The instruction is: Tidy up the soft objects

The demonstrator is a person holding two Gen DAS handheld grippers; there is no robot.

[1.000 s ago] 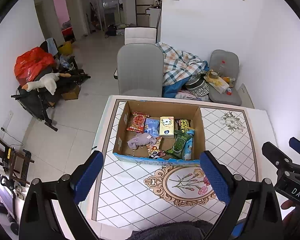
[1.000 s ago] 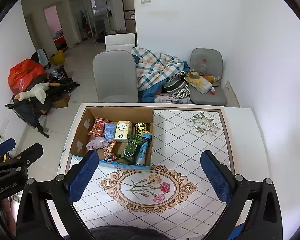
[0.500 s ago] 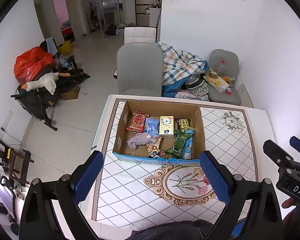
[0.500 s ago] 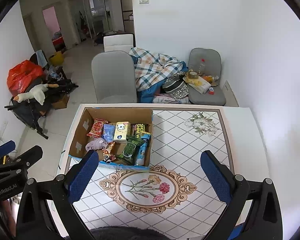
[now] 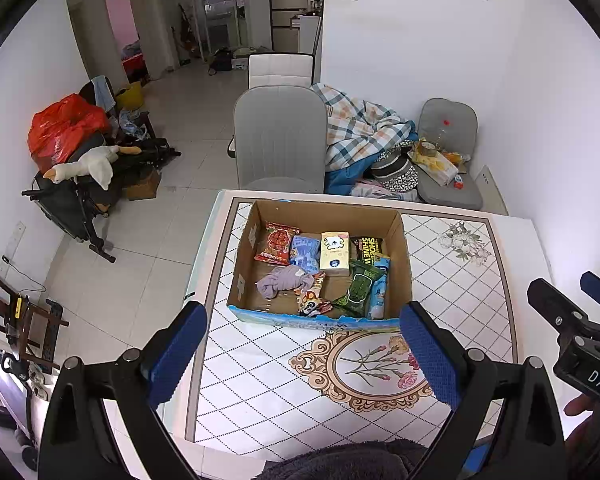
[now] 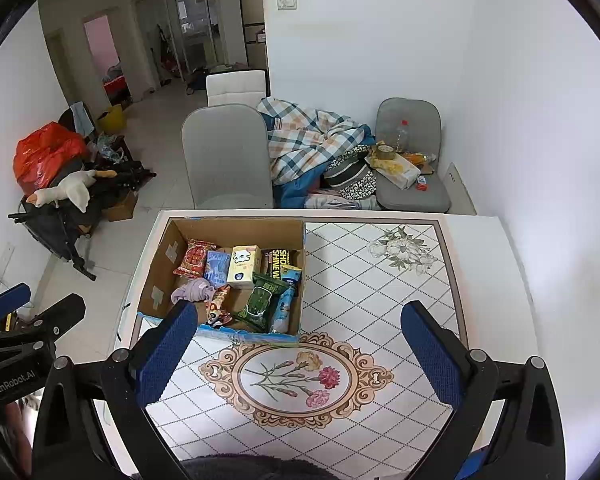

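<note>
An open cardboard box [image 5: 324, 211] stands on the patterned table [image 5: 460, 300], also in the right wrist view [image 6: 236, 226]. Inside lie a crumpled lilac cloth [image 5: 280, 283], a red snack bag [image 5: 276, 242], a blue packet [image 5: 305, 252], a yellow tissue pack [image 5: 334, 254], a green wipes pack [image 5: 360, 288] and other packets. My left gripper [image 5: 304, 354] is open and empty, held above the table in front of the box. My right gripper [image 6: 300, 354] is open and empty, to the right of the left one, over the flower medallion [image 6: 296, 378].
A grey chair [image 5: 280, 136] stands behind the table. A checked blanket [image 5: 360, 128] lies heaped beside it, next to a second grey chair [image 5: 448, 160] with clutter. A stroller with a plush goose [image 5: 84, 168] and red bag stands at the left.
Both grippers have drifted slightly; the box sits a little lower in the right wrist view. Nothing was grasped or released.
</note>
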